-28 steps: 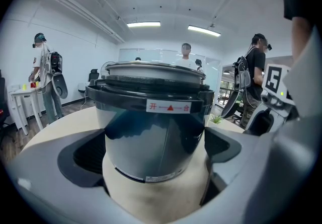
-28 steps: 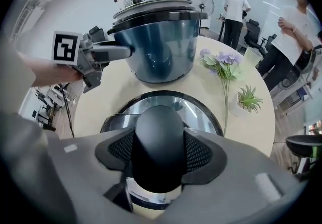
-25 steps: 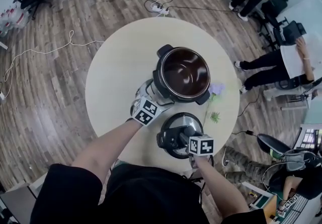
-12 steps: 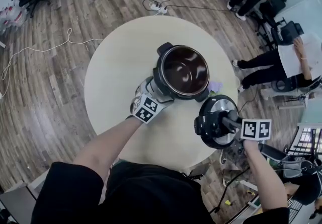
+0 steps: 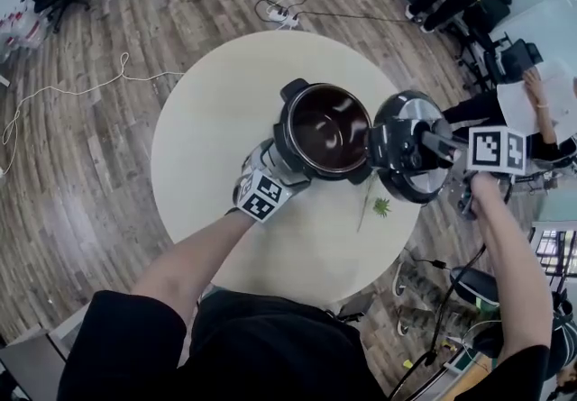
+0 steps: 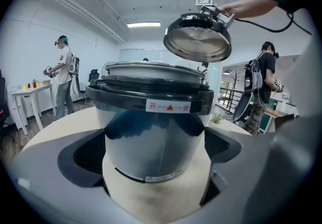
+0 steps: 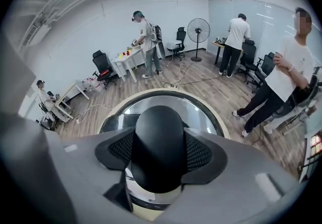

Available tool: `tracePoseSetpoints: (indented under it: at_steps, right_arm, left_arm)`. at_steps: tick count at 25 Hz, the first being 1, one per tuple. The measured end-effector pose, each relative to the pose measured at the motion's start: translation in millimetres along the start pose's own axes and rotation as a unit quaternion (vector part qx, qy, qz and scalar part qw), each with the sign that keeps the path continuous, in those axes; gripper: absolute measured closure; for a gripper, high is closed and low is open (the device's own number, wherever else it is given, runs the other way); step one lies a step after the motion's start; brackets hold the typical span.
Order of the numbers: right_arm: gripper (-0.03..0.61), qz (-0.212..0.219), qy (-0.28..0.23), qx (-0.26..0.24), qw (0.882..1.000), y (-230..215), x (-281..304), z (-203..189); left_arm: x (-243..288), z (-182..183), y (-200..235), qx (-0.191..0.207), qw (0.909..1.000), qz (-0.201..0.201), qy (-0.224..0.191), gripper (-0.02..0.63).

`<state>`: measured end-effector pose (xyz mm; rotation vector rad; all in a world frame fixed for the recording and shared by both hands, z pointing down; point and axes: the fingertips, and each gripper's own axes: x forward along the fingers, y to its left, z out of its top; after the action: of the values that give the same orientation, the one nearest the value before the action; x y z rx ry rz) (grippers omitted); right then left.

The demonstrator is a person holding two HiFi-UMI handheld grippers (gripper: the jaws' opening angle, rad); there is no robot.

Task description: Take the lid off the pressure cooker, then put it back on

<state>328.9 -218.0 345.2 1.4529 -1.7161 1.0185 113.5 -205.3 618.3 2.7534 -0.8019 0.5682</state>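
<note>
The open pressure cooker pot (image 5: 329,131) stands on the round table (image 5: 207,111), its dark inside bare. My left gripper (image 5: 270,167) is shut on the pot's steel body (image 6: 156,127), one pad on each side. In the air just right of the pot's rim hangs the lid (image 5: 404,165), tilted. My right gripper (image 5: 425,145) is shut on its black handle (image 7: 158,142). In the left gripper view the lid (image 6: 197,36) shows its shiny underside, above and right of the pot. The right gripper view looks down on the lid's steel top (image 7: 204,112) around the right gripper (image 7: 158,150).
A green sprig (image 5: 381,206) lies on the table near its right edge, below the lid. Several people stand or sit around the room, closest at the right (image 5: 505,115). Cables (image 5: 288,13) run over the wooden floor behind the table.
The right gripper has carried the lid from the table's near edge up and to the right, then over beside the pot's right rim. The left gripper and pot stayed put.
</note>
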Motion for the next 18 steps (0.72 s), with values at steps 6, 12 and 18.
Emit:
tracePoseSetpoints:
  at_steps: [6, 12, 18]
  right_arm:
    - [0.293, 0.026, 0.008, -0.001, 1.0, 57, 54, 39]
    - [0.293, 0.048, 0.035, -0.043, 0.997, 111, 111, 36]
    - [0.293, 0.021, 0.06, -0.073, 0.995, 128, 153, 16]
  left_arm:
    - [1, 3, -1, -0.001, 1.0, 0.001, 0.0, 0.025]
    - [2, 0, 0, 0.001, 1.0, 0.0, 0.0, 0.025]
    - [0, -10, 0, 0.002, 1.0, 0.001, -0.004, 0.025]
